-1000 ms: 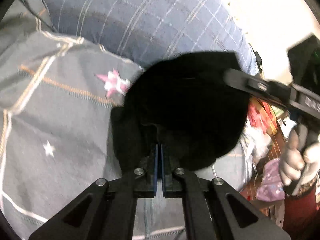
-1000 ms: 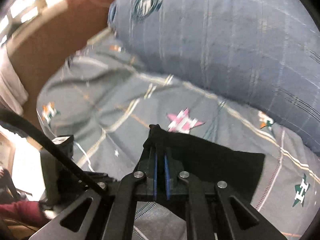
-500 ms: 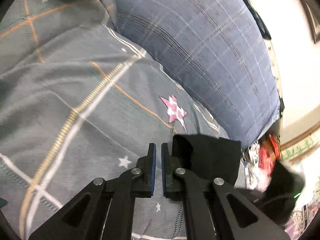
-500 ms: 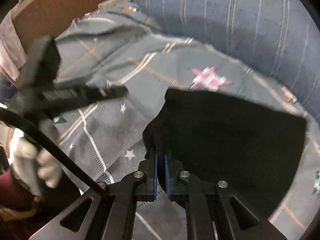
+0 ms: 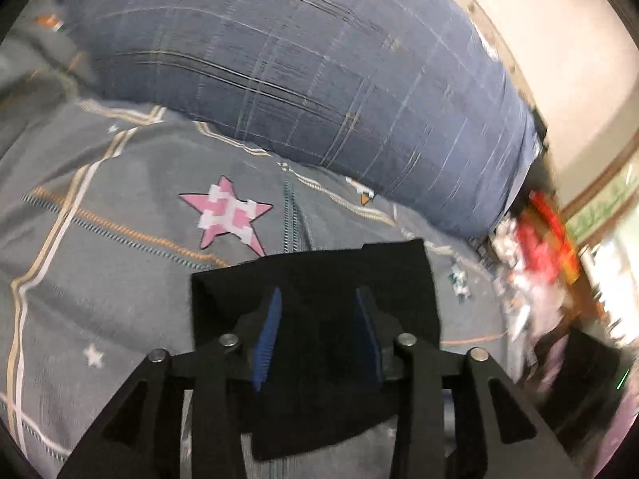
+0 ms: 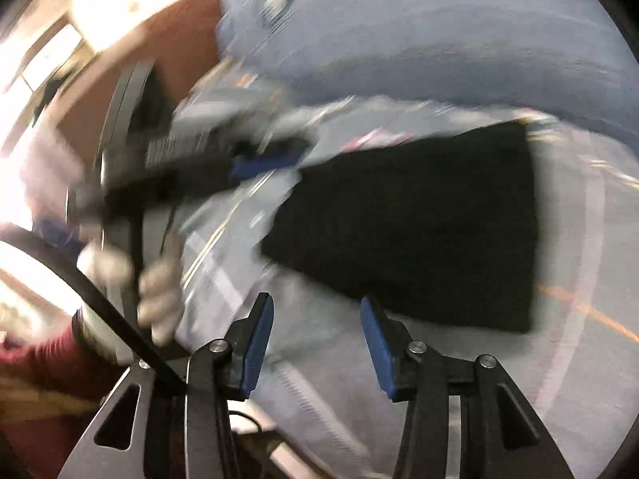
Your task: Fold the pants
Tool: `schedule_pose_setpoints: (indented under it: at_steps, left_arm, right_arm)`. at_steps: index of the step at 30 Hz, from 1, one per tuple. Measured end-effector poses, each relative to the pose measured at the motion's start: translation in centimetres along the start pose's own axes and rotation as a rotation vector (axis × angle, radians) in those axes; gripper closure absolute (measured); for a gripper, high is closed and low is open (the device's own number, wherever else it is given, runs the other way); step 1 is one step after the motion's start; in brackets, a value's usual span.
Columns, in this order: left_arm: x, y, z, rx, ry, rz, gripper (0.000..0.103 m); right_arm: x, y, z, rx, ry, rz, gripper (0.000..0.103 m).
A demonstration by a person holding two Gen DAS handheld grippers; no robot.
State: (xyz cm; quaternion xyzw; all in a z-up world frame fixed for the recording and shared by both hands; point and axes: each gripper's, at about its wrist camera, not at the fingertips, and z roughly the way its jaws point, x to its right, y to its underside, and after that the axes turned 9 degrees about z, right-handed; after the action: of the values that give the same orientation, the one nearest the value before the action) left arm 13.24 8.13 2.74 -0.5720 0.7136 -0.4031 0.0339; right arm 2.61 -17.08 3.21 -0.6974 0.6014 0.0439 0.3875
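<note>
The black pants (image 5: 319, 275) lie folded in a flat, roughly square bundle on the grey patterned bedspread (image 5: 104, 247). My left gripper (image 5: 317, 299) is open and hovers just over the bundle's near part, holding nothing. In the right wrist view the pants (image 6: 419, 223) lie ahead, beyond my right gripper (image 6: 317, 307), which is open and empty over the bedspread (image 6: 319, 367). The left gripper (image 6: 263, 163) also shows there, blurred, at the bundle's left corner.
A big blue plaid pillow (image 5: 303, 64) lies behind the pants. A pink star print (image 5: 225, 215) sits just beyond the bundle. Clutter in red and white (image 5: 535, 247) stands past the bed's right edge. A brown headboard (image 6: 131, 64) rises at the left.
Both grippers have opened and let go of the pants. The bundle now lies flat on the bed. The right gripper has drawn back from it.
</note>
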Motion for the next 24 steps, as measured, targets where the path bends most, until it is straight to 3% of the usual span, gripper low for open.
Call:
schedule_pose_setpoints:
  at_steps: [3,6,10,15,21,22,23,24]
  left_arm:
    - [0.0,0.3,2.1,-0.036,-0.087,0.029,0.063]
    - [-0.8,0.7,3.0,-0.041,-0.138,0.023,0.063]
    - [-1.4,1.0,3.8,-0.021,-0.173,0.052,0.059]
    - [-0.2,1.2,4.8,0.016,-0.22,0.157,0.053]
    - [-0.7,0.8,5.4,0.042,-0.198,0.165,0.038]
    - [-1.0,0.7,5.4,0.041,-0.195,0.156,0.031]
    - [-1.4,0.6,5.5,0.035,-0.199,0.144,0.016]
    - [-2.3,0.6,5.8,0.004,-0.199,0.098,0.008]
  right_arm:
    - [3.5,-2.7,-2.0,0.129,0.055,0.121,0.053]
    - [4.9,-5.6,-1.3,0.181,0.015,0.174,0.049]
    - [5.7,-8.9,3.0,0.151,-0.005,0.203,0.039]
    - [9.4,-10.2,7.5,0.149,0.165,0.298,0.041]
    - [10.3,-9.5,6.3,0.236,0.187,0.313,0.041]
    - [10.5,-9.3,5.8,0.257,0.192,0.327,0.041]
    - [10.7,-9.1,5.0,0.282,0.181,0.35,0.041]
    - [10.9,-8.7,4.0,0.31,0.17,0.378,0.041]
